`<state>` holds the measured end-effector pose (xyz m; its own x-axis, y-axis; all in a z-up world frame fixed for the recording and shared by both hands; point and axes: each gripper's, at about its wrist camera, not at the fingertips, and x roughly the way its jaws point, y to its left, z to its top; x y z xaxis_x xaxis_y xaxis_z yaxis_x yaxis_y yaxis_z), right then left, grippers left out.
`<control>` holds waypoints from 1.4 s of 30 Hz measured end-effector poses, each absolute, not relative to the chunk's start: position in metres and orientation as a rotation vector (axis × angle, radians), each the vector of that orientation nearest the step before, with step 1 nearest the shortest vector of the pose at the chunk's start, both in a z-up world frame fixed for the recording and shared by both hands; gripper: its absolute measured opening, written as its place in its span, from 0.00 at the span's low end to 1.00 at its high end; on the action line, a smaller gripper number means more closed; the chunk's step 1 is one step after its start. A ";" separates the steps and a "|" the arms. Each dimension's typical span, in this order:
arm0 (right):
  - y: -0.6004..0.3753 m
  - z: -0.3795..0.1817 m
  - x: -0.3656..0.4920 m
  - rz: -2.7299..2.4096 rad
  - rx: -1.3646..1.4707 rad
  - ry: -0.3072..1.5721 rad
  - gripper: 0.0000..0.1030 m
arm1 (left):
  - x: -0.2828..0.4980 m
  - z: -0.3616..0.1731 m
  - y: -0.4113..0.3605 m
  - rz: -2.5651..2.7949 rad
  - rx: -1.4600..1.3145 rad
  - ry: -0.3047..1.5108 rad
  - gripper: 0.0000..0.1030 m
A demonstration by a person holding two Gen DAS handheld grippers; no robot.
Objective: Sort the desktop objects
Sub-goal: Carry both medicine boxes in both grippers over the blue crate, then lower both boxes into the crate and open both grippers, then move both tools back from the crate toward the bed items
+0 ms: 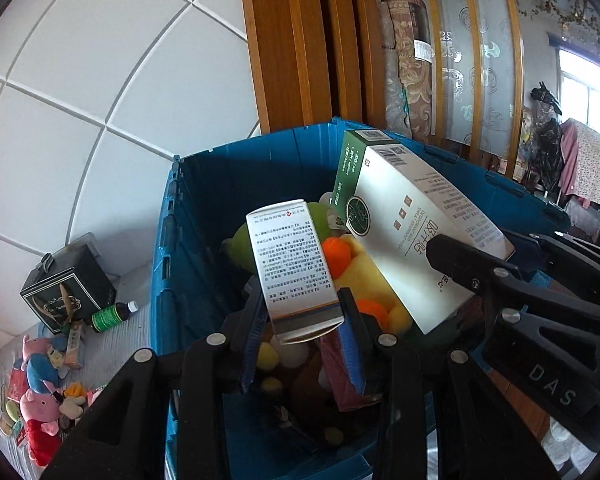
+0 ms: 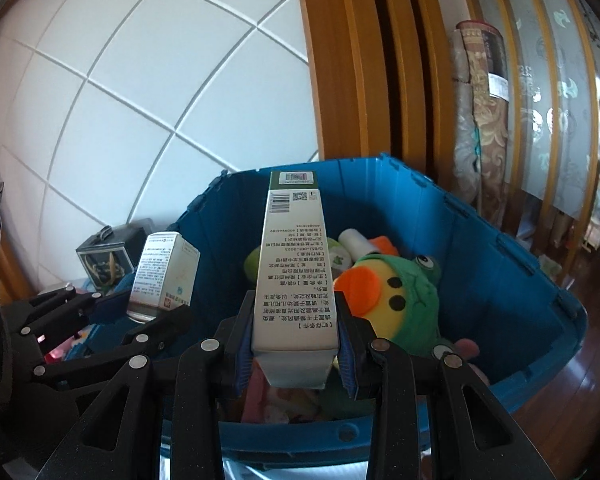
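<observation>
My left gripper (image 1: 302,322) is shut on a small white medicine box (image 1: 290,264) and holds it over the blue storage crate (image 1: 192,240). My right gripper (image 2: 294,348) is shut on a long white and green box (image 2: 294,264), also over the crate (image 2: 500,280). Each gripper shows in the other's view: the right gripper (image 1: 460,264) with the long box (image 1: 416,236), and the left gripper (image 2: 140,312) with the small box (image 2: 160,272). Inside the crate lie a yellow duck plush in a green frog hood (image 2: 396,300), other plush toys (image 1: 356,276) and a pink box (image 1: 340,372).
On the white surface left of the crate sit a dark green tin box (image 1: 66,284), a small green bottle (image 1: 112,314), pink pig plush toys (image 1: 40,400) and small packets. A white tiled wall and wooden door frame (image 1: 284,40) stand behind. A rolled carpet (image 2: 484,120) leans at right.
</observation>
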<state>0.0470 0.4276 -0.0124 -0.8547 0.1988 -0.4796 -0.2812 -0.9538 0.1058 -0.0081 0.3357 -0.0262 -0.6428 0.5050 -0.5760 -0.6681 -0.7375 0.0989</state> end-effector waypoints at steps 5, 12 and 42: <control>0.433 -0.019 0.037 2.782 -0.721 0.228 0.33 | -0.012 -0.028 0.338 2.345 -0.703 0.407 0.33; 0.434 -0.021 0.030 2.779 -0.728 0.187 0.36 | -0.015 -0.025 0.334 2.379 -0.696 0.390 0.45; 0.423 0.001 0.073 2.599 -0.691 0.126 1.00 | 0.010 0.004 0.255 2.438 -0.577 0.197 0.86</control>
